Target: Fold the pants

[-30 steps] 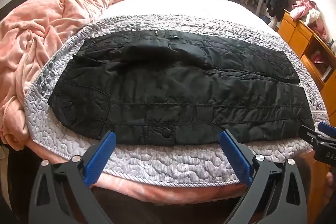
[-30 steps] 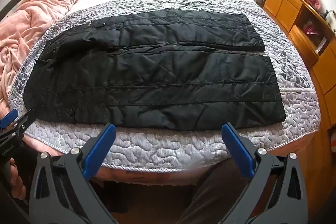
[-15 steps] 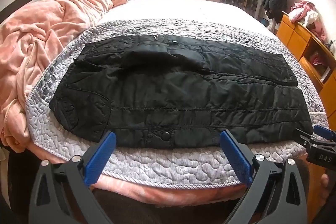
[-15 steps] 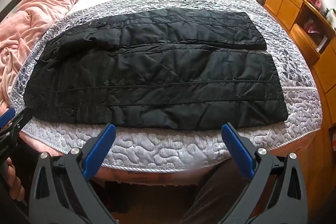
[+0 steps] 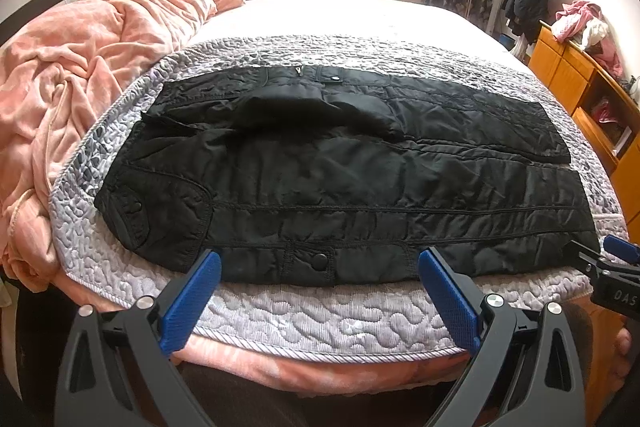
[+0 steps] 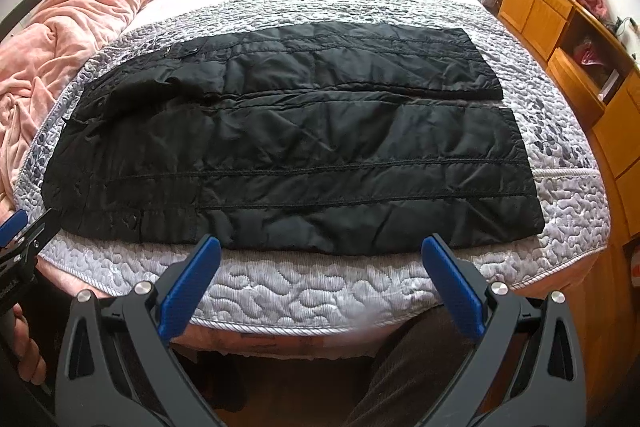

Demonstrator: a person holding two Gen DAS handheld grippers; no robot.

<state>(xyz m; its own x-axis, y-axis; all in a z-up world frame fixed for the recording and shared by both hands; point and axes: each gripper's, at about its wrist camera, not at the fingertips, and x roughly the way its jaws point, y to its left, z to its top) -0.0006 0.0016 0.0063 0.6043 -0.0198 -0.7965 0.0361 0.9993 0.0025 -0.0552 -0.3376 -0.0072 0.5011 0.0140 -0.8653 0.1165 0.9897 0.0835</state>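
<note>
Black quilted pants [image 5: 340, 183] lie spread flat across the grey quilted bedspread [image 5: 320, 311], waist at the left, leg ends at the right; the right wrist view shows the same pants [image 6: 304, 155]. My left gripper [image 5: 320, 295] is open and hovers just short of the near waistband edge, touching nothing. My right gripper [image 6: 320, 291] is open too, before the near leg edge. Each gripper shows in the other's view: the right gripper [image 5: 600, 263] at the leg end, the left gripper [image 6: 20, 231] at the waist end.
A crumpled pink blanket [image 5: 80, 67] fills the bed's left side. An orange wooden cabinet [image 6: 568, 27] with clothes on top stands along the right. The bed's near edge [image 6: 304, 327] is just below the grippers. Curtains and a window are at the far wall.
Both grippers have drawn back and risen a little, so the pants sit lower and smaller in view. The pants have not moved, and both grippers stay open.
</note>
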